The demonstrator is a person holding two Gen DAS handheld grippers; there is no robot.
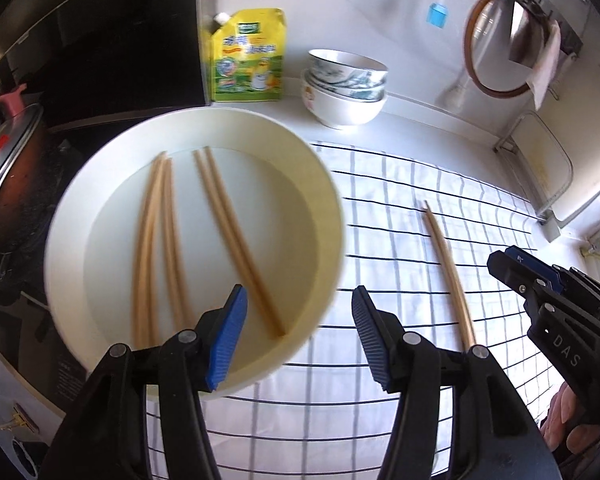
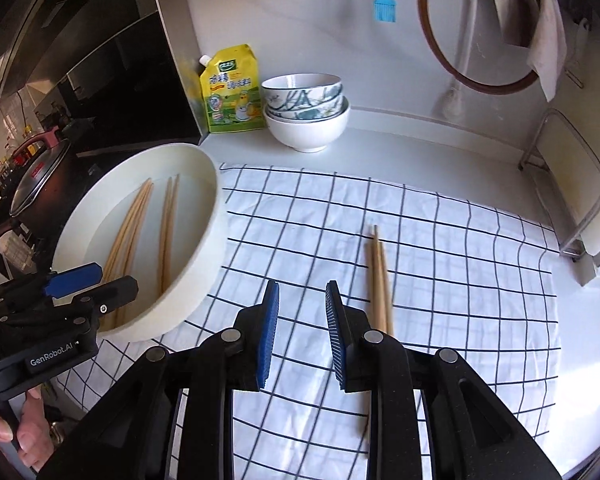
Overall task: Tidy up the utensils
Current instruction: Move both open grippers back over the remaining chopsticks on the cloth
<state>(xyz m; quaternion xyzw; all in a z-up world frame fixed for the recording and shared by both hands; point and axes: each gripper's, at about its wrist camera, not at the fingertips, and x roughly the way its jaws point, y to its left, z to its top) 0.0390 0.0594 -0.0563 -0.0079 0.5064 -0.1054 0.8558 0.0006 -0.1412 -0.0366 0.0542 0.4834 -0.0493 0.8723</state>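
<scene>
A white round basin [image 1: 332,216] holds several wooden chopsticks [image 1: 236,236] lying in shallow water. My left gripper [image 1: 300,300] hangs open above the basin's near right rim, with nothing between its blue pads. One pair of chopsticks [image 2: 378,276] lies on the checked cloth [image 2: 460,280], just right of my right gripper [image 2: 303,292]. Its jaws stand a little apart above the cloth and hold nothing. In the right wrist view the basin [image 2: 204,216] sits at the cloth's left edge, with the left gripper [image 2: 100,282] over its near side. The right gripper [image 1: 508,268] shows at the right edge of the left wrist view.
Stacked bowls [image 2: 306,112] and a yellow pouch [image 2: 232,92] stand at the back of the counter. A lidded pot [image 1: 8,152] sits on the stove to the left. A blue brush [image 2: 384,8] and a wood-rimmed round sieve [image 2: 476,24] hang on the wall. A metal rack [image 2: 580,184] stands at right.
</scene>
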